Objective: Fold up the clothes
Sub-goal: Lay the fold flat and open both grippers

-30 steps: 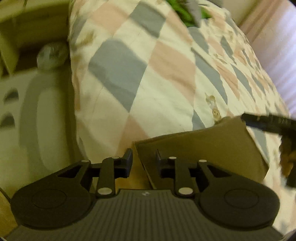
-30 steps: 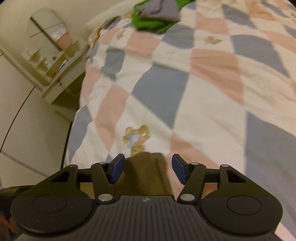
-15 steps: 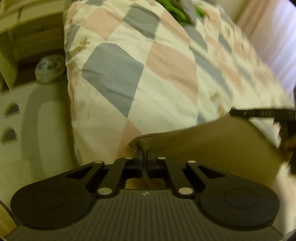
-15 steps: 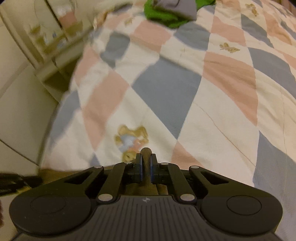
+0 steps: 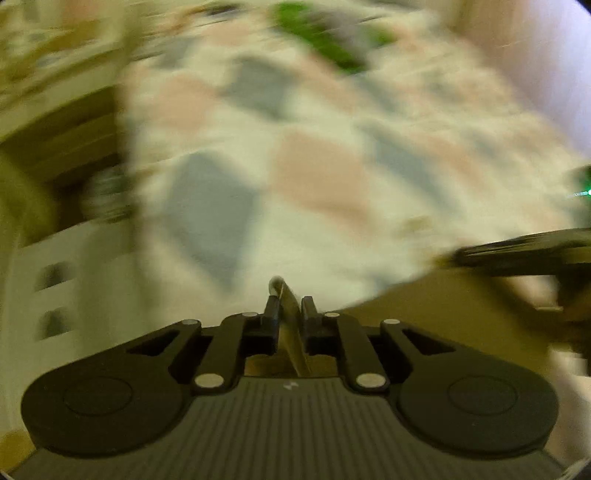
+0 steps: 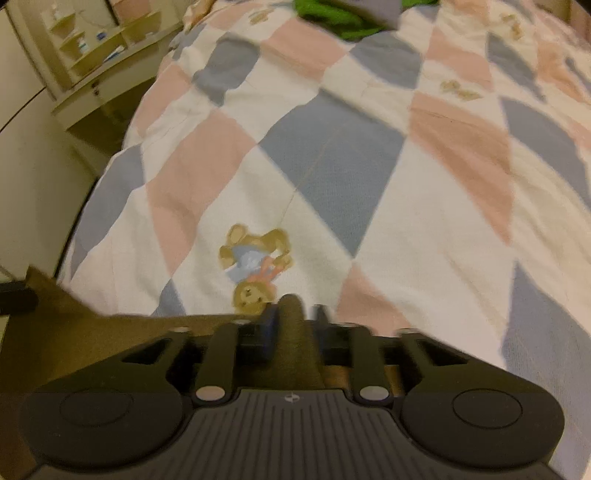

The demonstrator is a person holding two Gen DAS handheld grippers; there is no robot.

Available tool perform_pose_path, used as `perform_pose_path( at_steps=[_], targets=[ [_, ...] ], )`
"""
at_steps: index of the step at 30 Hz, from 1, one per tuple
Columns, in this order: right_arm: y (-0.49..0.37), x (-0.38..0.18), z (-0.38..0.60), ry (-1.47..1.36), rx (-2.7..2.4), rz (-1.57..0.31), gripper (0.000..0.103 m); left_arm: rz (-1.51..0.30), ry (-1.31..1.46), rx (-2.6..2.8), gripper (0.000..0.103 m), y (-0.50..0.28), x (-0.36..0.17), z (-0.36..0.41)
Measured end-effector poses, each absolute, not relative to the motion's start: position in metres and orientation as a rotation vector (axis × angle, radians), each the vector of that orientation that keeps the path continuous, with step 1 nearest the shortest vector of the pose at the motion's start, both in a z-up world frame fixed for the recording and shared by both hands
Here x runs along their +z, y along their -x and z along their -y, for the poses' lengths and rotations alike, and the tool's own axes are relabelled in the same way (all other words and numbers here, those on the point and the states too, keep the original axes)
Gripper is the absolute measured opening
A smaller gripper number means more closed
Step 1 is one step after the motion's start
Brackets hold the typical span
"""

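Bed quilt (image 6: 332,177): pink, grey-blue and white diamonds, bear motif, spread wide.
Olive-brown garment (image 5: 443,332): at the quilt's near edge, stretched between both grippers.
Green clothing heap (image 6: 343,18): far end of the quilt.
Left gripper (image 5: 290,306): jaws easing apart, a garment fold pinched between them.
Right gripper (image 6: 293,314): jaws opening, a bunched fold between them.

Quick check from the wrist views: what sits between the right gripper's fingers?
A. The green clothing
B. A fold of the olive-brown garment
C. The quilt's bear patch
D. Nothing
B: a ridge of the olive-brown garment stands up between the right gripper fingers, whose jaws are opening.
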State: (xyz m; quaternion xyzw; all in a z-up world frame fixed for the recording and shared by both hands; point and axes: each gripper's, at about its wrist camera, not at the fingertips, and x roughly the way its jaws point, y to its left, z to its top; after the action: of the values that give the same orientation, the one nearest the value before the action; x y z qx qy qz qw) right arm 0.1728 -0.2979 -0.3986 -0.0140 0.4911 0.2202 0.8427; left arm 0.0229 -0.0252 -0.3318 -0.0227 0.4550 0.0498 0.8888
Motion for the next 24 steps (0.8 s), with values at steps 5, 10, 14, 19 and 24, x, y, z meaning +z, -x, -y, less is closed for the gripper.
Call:
perform_pose_path(
  at_steps=[5, 10, 14, 19, 24],
  targets=[
    [-0.162, -0.373, 0.321, -0.048, 0.399, -0.925, 0.048, -0.920, 0.052, 0.138, 0.010, -0.013, -0.321, 0.010],
    [-0.112, -0.334, 0.344, -0.167, 0.425, -0.801, 0.038, -0.904, 0.062, -0.175, 0.012, -0.006, -0.314, 0.049],
    [-0.066, -0.332, 0.334, -0.070, 0.492, -0.804, 0.036, -0.922, 0.034, -0.288, 0.013, -0.001, -0.332, 0.083],
    [-0.049, -0.376, 0.311, 0.093, 0.480, -0.859, 0.036, -0.914, -0.091, -0.280, 0.014, 0.001, -0.368, 0.104],
    [-0.058, -0.398, 0.321, 0.043, 0.466, -0.869, 0.041, -0.912, -0.097, -0.292, 0.014, -0.004, -0.374, 0.096]
  ],
)
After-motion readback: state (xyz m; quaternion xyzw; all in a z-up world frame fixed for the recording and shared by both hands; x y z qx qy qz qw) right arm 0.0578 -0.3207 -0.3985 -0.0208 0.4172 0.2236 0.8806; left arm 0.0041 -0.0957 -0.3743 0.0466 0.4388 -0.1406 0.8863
